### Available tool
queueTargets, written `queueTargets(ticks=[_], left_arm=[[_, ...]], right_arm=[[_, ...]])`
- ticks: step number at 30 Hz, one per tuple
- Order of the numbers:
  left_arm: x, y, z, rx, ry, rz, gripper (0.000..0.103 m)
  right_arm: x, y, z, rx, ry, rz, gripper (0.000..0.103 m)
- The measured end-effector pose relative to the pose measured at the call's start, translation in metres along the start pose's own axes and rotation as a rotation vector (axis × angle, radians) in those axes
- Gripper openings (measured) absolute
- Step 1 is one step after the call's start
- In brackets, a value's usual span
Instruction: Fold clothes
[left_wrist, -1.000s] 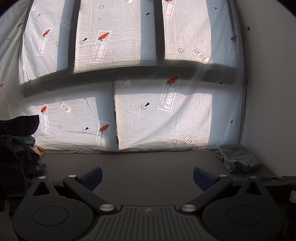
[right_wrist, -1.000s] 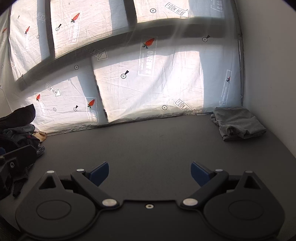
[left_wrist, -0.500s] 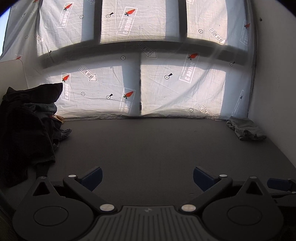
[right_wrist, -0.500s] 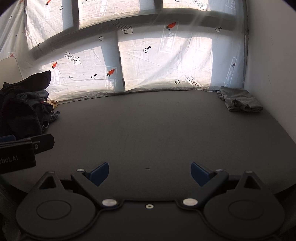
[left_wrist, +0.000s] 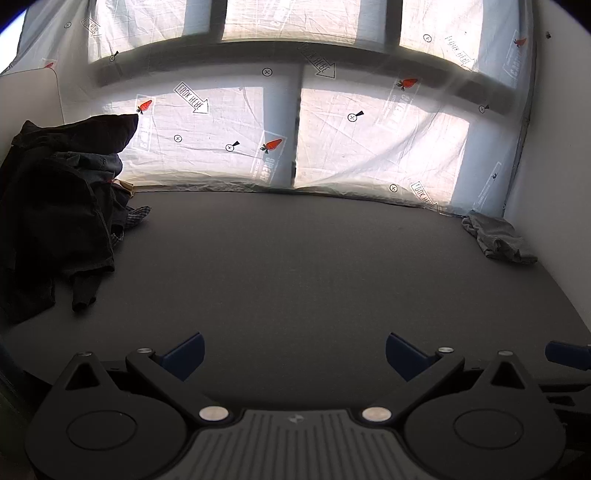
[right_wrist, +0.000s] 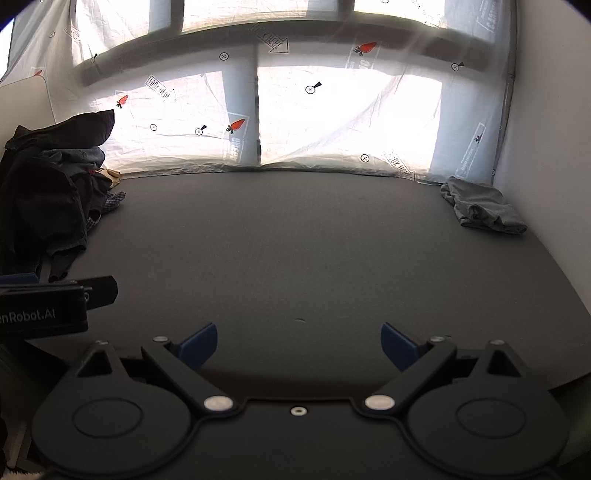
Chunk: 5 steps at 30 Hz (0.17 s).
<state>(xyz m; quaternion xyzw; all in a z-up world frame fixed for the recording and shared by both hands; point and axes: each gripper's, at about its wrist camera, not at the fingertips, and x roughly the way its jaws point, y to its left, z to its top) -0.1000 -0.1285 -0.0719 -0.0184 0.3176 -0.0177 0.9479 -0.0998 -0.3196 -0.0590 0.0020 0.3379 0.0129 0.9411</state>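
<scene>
Left gripper (left_wrist: 293, 352) over table (left_wrist: 295, 266), fingers spread wide, empty. Right gripper (right_wrist: 299, 343) likewise spread, empty, just beside left one. Dark clothes pile (left_wrist: 55, 206) heaped at table's left edge, well apart from both. Folded grey garment (right_wrist: 480, 208) at far right corner by wall.

Both claws pulled back, more table (left_wrist: 295, 258) and dark clothes pile (left_wrist: 48, 214) now visible.

Clothes pile (left_wrist: 48, 221) cut off left
</scene>
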Motion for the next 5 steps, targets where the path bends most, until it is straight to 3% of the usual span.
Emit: queueTargets(ticks=[5], left_arm=[[0.0039,0.0020,0.0063,0.005,-0.010,0.012,0.103]], right_arm=[[0.0058,-0.0019,0.0063,0.010,-0.008,0.005,0.096]])
